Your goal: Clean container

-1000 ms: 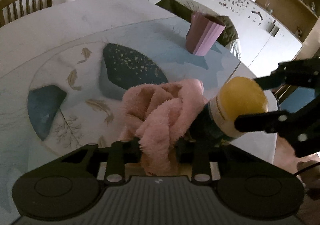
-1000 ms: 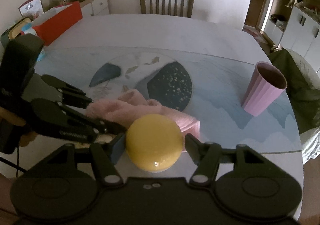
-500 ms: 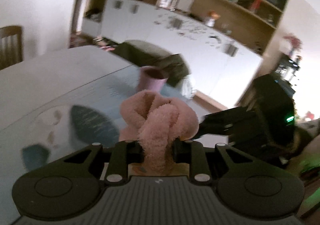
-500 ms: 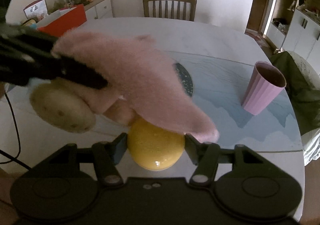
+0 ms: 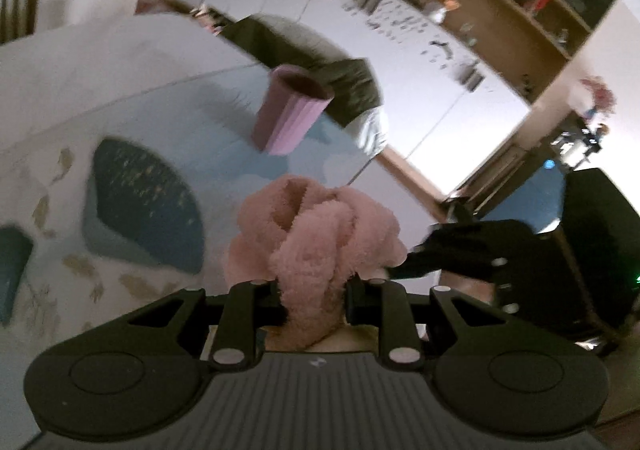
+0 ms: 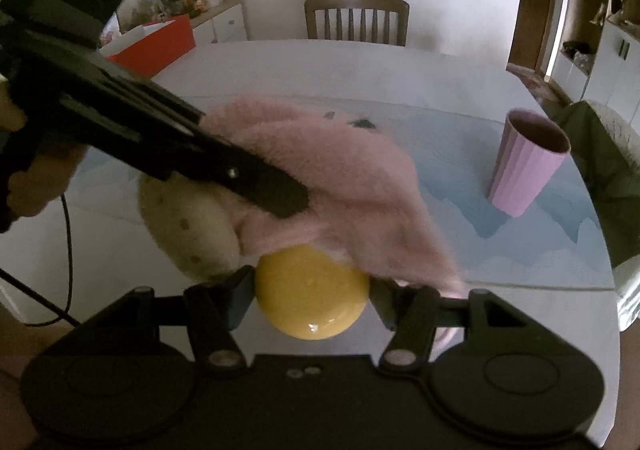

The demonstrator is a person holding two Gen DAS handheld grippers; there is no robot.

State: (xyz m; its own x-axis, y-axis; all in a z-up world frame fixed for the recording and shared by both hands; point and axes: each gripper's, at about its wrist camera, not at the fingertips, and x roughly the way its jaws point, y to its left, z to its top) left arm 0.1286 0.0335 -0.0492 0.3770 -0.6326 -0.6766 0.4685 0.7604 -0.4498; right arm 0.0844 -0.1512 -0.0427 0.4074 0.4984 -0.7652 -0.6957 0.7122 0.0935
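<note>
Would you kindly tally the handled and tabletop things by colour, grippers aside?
Pink: 2, the fluffy cloth and the ribbed cup.
Yellow: 1, the container lid.
Beige: 1, a speckled rounded thing under the cloth; what it is I cannot tell.
Total: 4.

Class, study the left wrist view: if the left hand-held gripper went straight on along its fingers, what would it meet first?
Beyond the pink cloth that the left hand-held gripper already pinches, the line runs to the patterned table, perhaps just short of the pink cup. Depth is unclear in the blur.
</note>
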